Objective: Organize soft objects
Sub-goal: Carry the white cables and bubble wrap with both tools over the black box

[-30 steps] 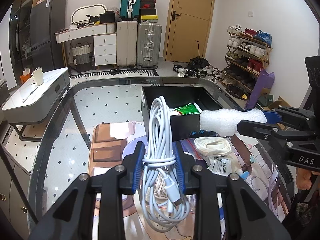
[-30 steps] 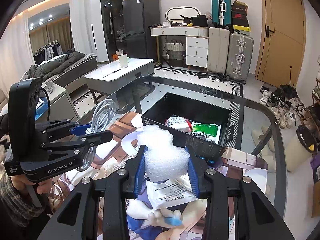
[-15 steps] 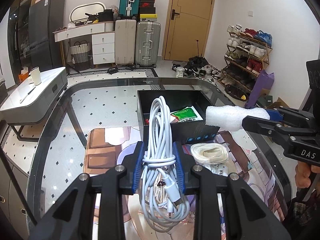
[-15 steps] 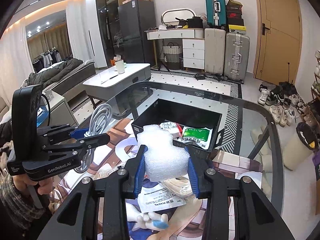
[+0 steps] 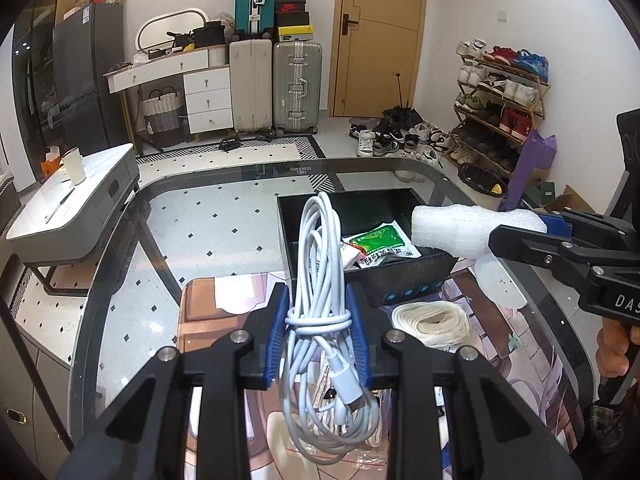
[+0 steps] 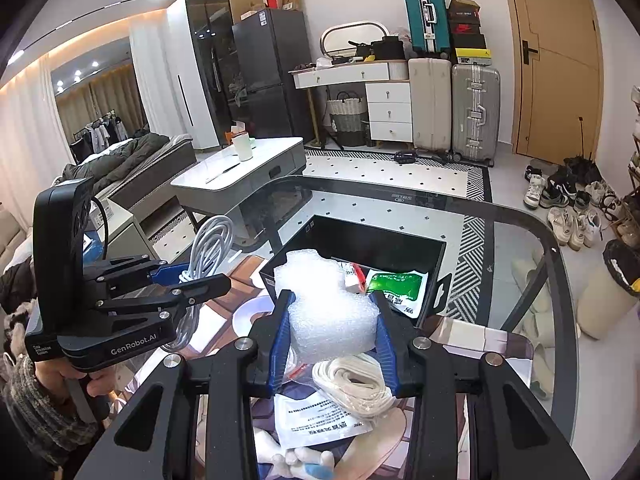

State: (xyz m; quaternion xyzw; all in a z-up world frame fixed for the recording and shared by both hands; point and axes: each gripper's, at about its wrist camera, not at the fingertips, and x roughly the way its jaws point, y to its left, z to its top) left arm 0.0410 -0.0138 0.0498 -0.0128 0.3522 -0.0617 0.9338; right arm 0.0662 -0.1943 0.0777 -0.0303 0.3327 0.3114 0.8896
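Clamping a coiled white cable (image 5: 320,312) in left jaws — right jaws squeeze a bubbly foam roll (image 6: 328,308).

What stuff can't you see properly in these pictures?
- Black box: in the left wrist view the white cable bundle covers its left part.
- Same box: in the right wrist view the bubble wrap hides its near left corner.
- Green packet: its writing is too small to read.
- White paper packet: the right tongs cover its edges.
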